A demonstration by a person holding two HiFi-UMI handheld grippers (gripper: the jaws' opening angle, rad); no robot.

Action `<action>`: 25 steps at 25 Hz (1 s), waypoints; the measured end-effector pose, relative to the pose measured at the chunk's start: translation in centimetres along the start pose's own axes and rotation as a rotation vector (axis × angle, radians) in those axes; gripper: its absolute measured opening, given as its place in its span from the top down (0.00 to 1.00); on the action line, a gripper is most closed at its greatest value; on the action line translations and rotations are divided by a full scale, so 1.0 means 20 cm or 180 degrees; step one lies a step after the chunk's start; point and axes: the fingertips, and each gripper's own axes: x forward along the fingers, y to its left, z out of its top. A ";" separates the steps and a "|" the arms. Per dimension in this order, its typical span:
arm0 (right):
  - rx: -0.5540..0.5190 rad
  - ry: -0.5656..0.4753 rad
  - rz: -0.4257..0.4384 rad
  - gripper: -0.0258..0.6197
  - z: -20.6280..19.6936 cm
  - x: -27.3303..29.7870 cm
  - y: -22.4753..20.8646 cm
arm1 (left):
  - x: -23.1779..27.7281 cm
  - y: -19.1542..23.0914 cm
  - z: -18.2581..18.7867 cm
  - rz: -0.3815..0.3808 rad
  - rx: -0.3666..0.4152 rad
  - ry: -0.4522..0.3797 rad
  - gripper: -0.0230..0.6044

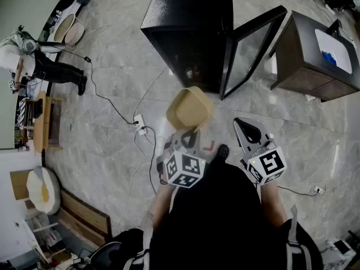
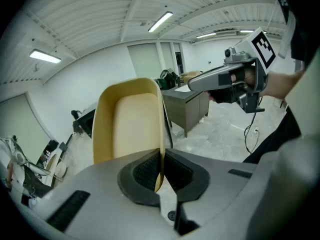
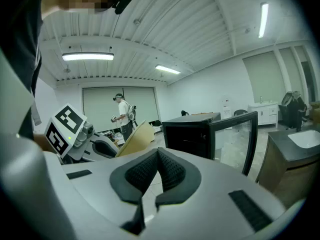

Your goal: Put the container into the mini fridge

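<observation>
In the head view, the left gripper point(image 1: 189, 133) holds a tan container point(image 1: 190, 108) up over the grey tiled floor point(image 1: 112, 151). The container is in the air, just near of the black mini fridge point(image 1: 188, 32) and not in it. The fridge's glass door point(image 1: 253, 46) is swung open to the right. The right gripper point(image 1: 241, 122) hovers to the right of the container, apart from it. A brown cabinet point(image 1: 315, 61) stands right of the door, a white power strip point(image 1: 139, 125) lies on the floor to the left, and another person point(image 1: 39, 66) stands at the far left.

In the left gripper view, the jaws are clamped on the container's thin side wall. The rim stands upright between the ribbed pads, and the open side of the container faces left. The right gripper shows beyond, at the upper right.

In the right gripper view, the jaws are pressed together with nothing between them. The open fridge stands ahead. To the left, the container tilts up out of the left gripper's hold.
</observation>
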 end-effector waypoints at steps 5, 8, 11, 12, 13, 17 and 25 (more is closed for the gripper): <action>0.0018 0.0056 0.0004 0.93 -0.03 -0.04 0.02 | -0.01 -0.06 0.01 -0.0043 0.0000 -0.0008 0.90; 0.0006 0.0055 0.0023 0.93 -0.04 -0.06 0.05 | -0.02 -0.09 0.00 -0.0049 0.0004 -0.0013 0.90; 0.0060 0.0067 0.0047 0.93 -0.04 -0.06 0.06 | -0.03 -0.09 0.00 -0.0038 0.0005 -0.0008 0.90; 0.0116 0.0068 0.0090 0.93 -0.04 -0.06 0.07 | -0.03 -0.09 -0.01 -0.0031 0.0006 -0.0003 0.90; 0.0175 0.0060 0.0149 0.93 -0.04 -0.06 0.08 | -0.04 -0.09 -0.01 -0.0023 0.0007 0.0003 0.90; 0.0119 -0.0006 0.0164 0.93 -0.04 -0.07 0.10 | -0.05 -0.11 -0.02 0.0004 0.0013 0.0021 0.90; 0.0204 0.0068 0.0156 0.93 -0.10 -0.14 0.05 | -0.04 -0.18 -0.02 -0.0008 -0.0061 0.0092 0.90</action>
